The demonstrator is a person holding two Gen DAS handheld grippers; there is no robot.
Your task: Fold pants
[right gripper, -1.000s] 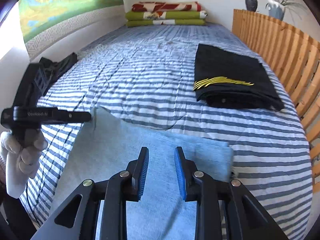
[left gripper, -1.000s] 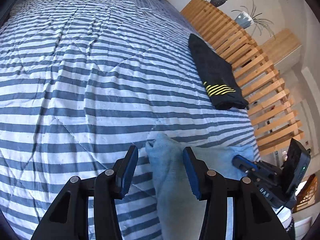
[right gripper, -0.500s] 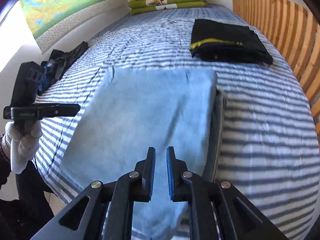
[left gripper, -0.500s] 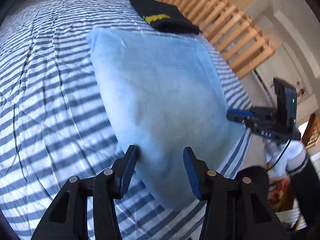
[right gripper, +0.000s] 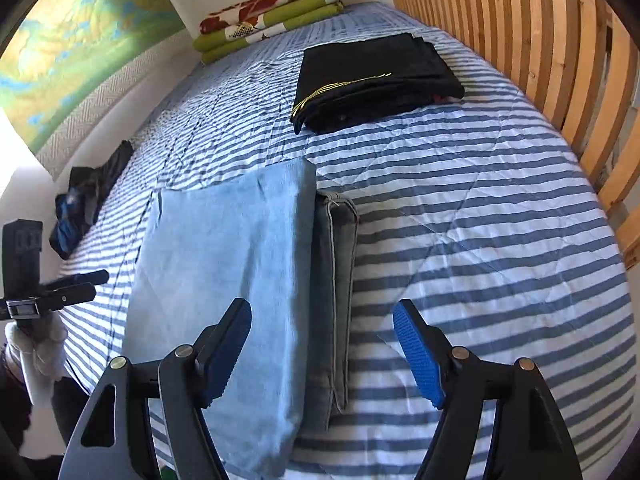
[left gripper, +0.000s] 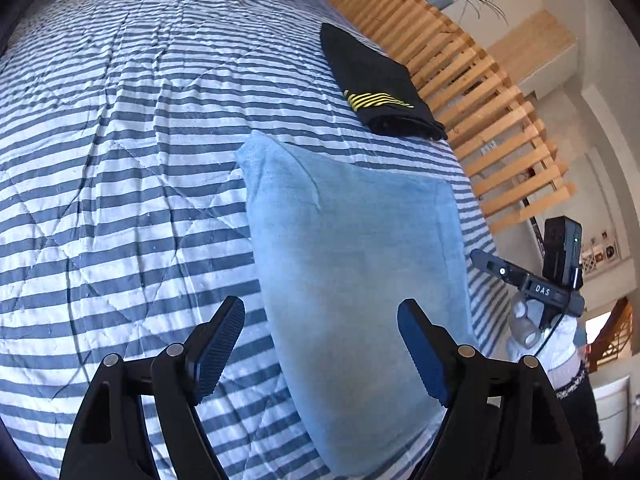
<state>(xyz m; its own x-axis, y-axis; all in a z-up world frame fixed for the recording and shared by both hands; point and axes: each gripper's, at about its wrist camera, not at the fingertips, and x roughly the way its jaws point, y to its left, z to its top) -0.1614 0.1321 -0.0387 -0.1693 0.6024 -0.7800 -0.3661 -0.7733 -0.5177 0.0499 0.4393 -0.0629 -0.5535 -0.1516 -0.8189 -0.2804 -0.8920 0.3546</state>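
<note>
Pants (right gripper: 224, 280), light blue, folded flat on striped bed (right gripper: 480, 208) near its edge. Left gripper (left gripper: 320, 344) and right gripper (right gripper: 322, 344) hover above, jaws just opened wide, empty: fold likely released. Folded black garment (right gripper: 372, 80) lies well apart.

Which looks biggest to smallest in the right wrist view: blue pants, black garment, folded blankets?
1. Blue pants, though nearest the camera.
2. Black garment.
3. Folded blankets, farthest away, so true size is unsure.
</note>
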